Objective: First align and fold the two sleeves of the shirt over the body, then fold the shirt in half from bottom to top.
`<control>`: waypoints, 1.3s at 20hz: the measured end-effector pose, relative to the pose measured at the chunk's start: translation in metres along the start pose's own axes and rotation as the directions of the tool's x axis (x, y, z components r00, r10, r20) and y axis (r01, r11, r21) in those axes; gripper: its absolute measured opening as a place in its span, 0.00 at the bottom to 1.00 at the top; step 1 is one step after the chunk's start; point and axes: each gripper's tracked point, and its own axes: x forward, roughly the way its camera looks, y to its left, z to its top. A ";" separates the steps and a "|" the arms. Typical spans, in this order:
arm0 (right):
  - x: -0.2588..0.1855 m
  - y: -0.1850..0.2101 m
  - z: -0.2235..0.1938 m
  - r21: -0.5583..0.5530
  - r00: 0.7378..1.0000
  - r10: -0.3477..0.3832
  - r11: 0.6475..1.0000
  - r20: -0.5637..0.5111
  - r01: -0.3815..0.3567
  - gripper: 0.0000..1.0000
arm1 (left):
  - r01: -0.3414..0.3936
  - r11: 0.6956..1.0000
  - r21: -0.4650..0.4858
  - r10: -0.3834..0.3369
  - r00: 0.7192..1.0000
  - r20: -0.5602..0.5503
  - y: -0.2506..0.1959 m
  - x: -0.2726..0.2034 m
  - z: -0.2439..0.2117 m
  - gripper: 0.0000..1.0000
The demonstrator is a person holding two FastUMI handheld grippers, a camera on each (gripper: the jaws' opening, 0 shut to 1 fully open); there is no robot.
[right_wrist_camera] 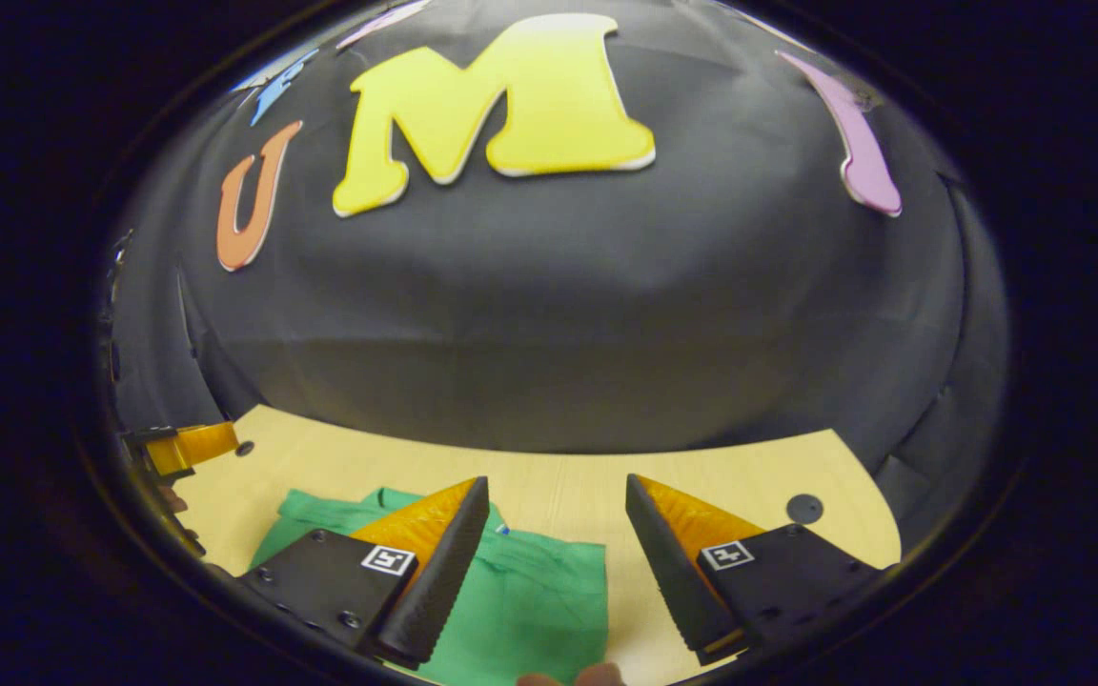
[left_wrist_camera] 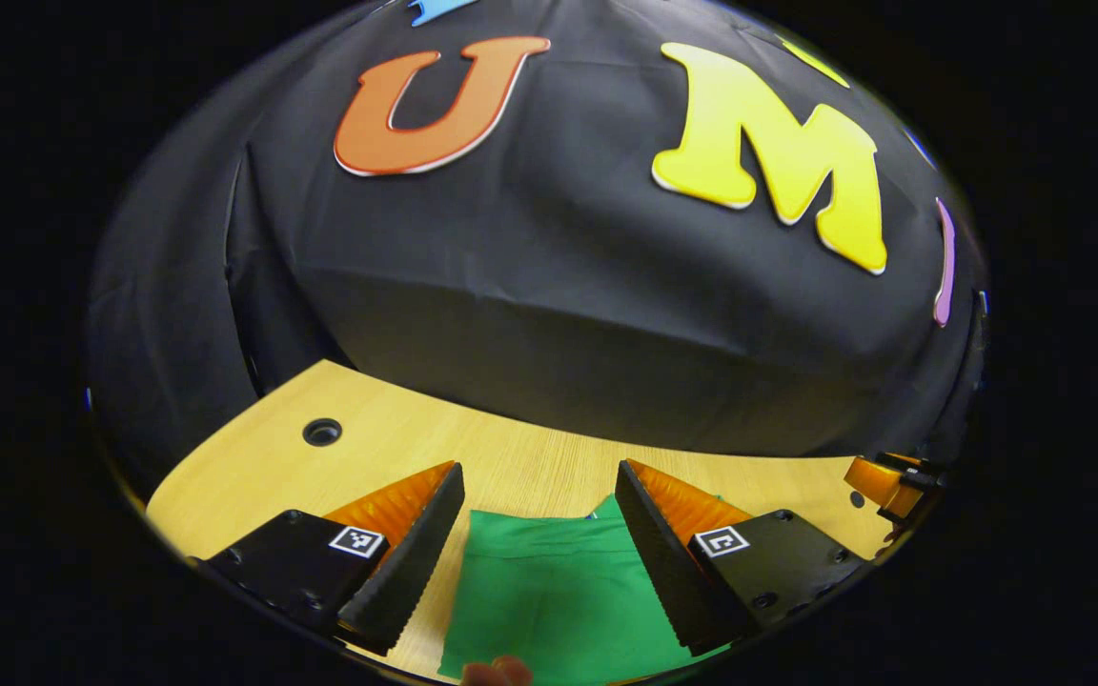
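green shirt [left_wrist_camera: 549, 591] | folded flat, straight edges | on wooden table [left_wrist_camera: 511, 457]

The left gripper [left_wrist_camera: 539, 534] hangs above a pale wooden table [left_wrist_camera: 530, 462] with its jaws spread wide, nothing between them; below the gap lies a folded green cloth shirt [left_wrist_camera: 549, 600], flat on the wood, its far edge straight; a round dark hole [left_wrist_camera: 322, 432] sits in the tabletop to the left; the right gripper [left_wrist_camera: 892, 484] (partly seen) shows at the right rim.
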 end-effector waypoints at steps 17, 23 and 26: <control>-0.321 0.079 -0.012 -0.171 0.971 0.045 0.985 0.236 -0.004 0.96 | 0.017 0.996 0.087 -0.035 0.975 0.217 0.013 -0.312 0.016 0.98; -0.350 0.101 -0.018 -0.127 0.966 0.024 0.992 0.256 0.009 0.93 | 0.066 0.991 0.118 -0.093 0.968 0.235 0.019 -0.340 0.012 0.98; -0.355 0.108 -0.013 -0.109 0.962 0.019 0.994 0.272 0.011 0.92 | 0.081 0.985 0.150 -0.118 0.959 0.256 0.018 -0.347 0.020 0.98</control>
